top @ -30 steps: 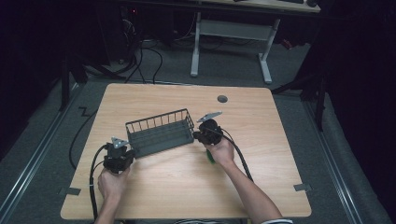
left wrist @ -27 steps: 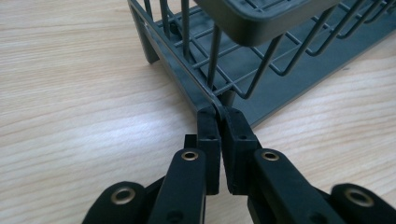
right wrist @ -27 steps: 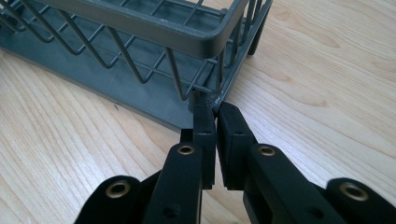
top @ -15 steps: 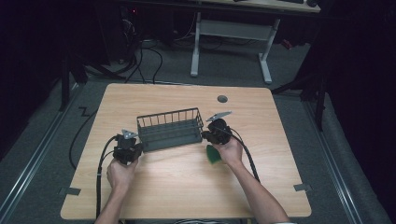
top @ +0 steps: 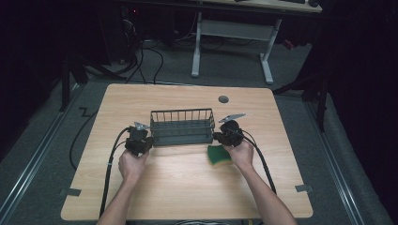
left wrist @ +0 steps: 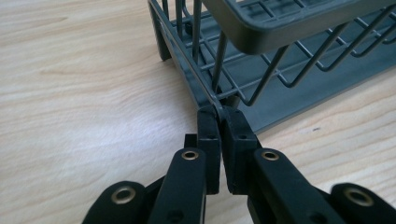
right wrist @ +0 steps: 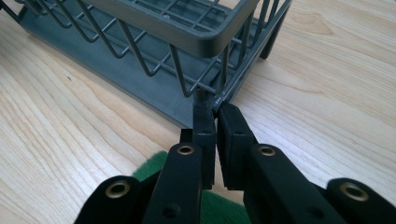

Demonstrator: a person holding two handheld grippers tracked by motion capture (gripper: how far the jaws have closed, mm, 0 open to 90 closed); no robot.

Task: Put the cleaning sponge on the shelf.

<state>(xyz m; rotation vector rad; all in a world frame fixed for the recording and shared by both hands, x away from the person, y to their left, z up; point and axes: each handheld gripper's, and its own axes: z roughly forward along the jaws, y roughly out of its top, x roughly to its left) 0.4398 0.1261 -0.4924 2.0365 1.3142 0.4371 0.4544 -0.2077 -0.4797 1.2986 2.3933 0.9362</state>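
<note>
Wire basket (top: 182, 126) is seen upright at the middle of the wooden table (top: 187, 187), gripped at both ends: its lower wire is pinched by the left gripper (left wrist: 218, 114) at 1 end and by the right gripper (right wrist: 215, 108) at the other. Just beside the right hand (top: 241, 152), a green sponge (top: 218, 155) is seen lying.

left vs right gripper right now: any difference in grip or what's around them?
The left gripper pinches the wire basket at its left end; the right gripper pinches its right end. A green sponge lies under the right gripper, while the left gripper has bare table beneath. Both have jaws shut on a low corner wire.
</note>
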